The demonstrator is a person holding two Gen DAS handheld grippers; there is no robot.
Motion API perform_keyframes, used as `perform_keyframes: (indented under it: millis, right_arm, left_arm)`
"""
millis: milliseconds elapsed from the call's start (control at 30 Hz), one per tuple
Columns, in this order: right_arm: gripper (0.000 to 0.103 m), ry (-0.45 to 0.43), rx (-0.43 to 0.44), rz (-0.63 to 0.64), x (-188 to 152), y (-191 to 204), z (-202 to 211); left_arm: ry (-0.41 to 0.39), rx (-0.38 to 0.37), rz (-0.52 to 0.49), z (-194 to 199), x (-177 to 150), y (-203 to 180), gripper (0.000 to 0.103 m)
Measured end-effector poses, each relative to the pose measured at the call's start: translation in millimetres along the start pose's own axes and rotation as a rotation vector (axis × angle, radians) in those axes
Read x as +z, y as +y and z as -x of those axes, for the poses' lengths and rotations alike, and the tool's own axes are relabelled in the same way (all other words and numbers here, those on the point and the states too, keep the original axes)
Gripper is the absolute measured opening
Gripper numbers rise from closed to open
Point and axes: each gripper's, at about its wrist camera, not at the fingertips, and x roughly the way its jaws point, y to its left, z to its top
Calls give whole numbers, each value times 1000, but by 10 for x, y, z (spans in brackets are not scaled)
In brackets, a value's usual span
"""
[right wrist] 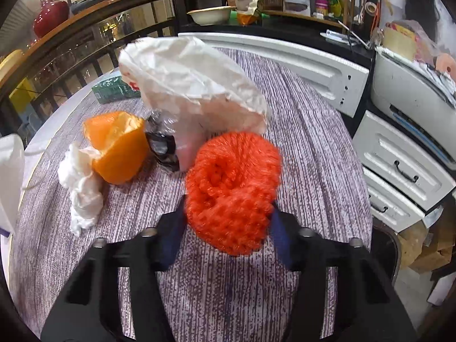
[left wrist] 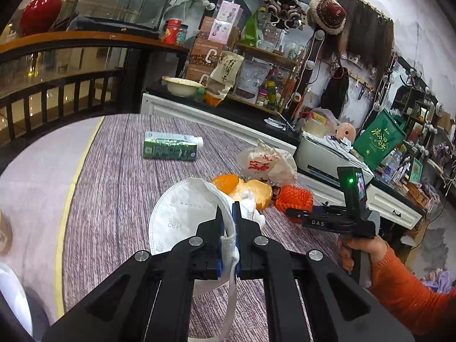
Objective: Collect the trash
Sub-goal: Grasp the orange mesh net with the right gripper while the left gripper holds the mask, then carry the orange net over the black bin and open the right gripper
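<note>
Right claw (right wrist: 228, 222) straddles the orange mesh scrubber (right wrist: 230, 188) on the tabletop (right wrist: 299, 148), pads at its flanks, contact uncertain; scrubber extends straight ahead. Left claw (left wrist: 228, 213), pressed together, pinches the N95 mask (left wrist: 182, 216).

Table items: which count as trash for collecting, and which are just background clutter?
Trash: face mask, orange net, orange peel, tissue, crumpled bag, green carton.
Background: bowl, red vase, green tote.
</note>
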Motion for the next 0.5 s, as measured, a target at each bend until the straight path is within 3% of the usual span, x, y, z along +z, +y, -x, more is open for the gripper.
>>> perform_keyframes:
  millis: [33, 167, 500]
  right_arm:
    - [38, -7, 7, -6, -10, -13, 24]
    - [30, -9, 43, -37, -75, -70, 121]
    - [30, -105, 15, -97, -338, -268, 626]
  left_arm:
    - [0, -4, 7, 3, -11, -2, 6]
    - [-7, -4, 15, 35, -45, -27, 6]
    - [-18, -59, 8, -17, -71, -305, 6]
